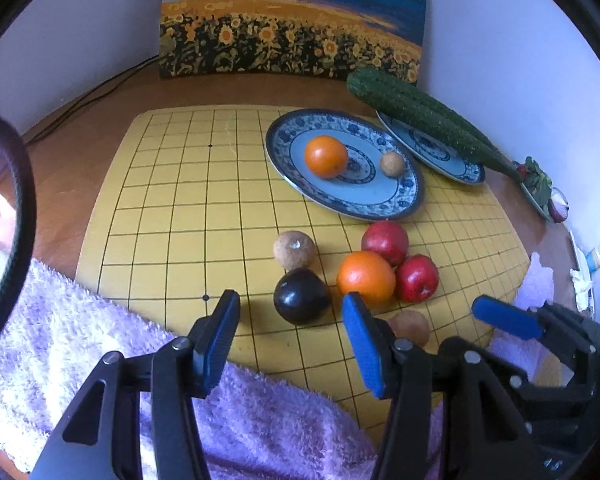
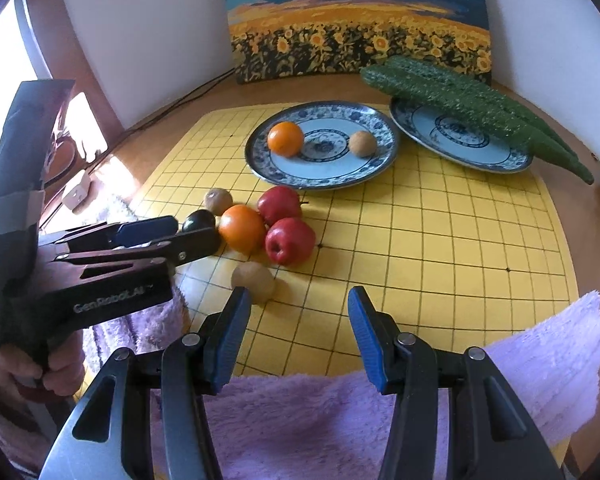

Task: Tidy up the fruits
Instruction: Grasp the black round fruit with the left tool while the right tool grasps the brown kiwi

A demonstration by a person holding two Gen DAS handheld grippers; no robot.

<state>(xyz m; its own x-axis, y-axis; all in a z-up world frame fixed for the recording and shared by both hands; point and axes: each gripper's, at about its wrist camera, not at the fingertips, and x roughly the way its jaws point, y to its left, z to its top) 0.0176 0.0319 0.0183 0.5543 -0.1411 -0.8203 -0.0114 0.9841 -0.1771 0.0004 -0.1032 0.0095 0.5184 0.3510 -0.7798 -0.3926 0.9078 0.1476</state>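
Observation:
On the yellow grid mat [image 1: 180,208] lies a cluster of fruit: a dark plum [image 1: 301,296], an orange [image 1: 366,278], two red apples [image 1: 385,242] [image 1: 417,278] and two kiwis [image 1: 294,250] [image 1: 410,326]. A blue-patterned plate [image 1: 364,196] holds another orange [image 1: 325,156] and a small kiwi [image 1: 392,164]. My left gripper [image 1: 292,320] is open and empty just short of the plum. My right gripper [image 2: 298,312] is open and empty, with a kiwi [image 2: 253,281] by its left finger.
A second plate [image 2: 460,136] at the back right carries green cucumbers [image 2: 472,100]. A purple towel [image 2: 320,420] covers the mat's near edge. A sunflower painting [image 2: 356,28] leans on the wall behind. Cables [image 1: 80,100] run along the back left.

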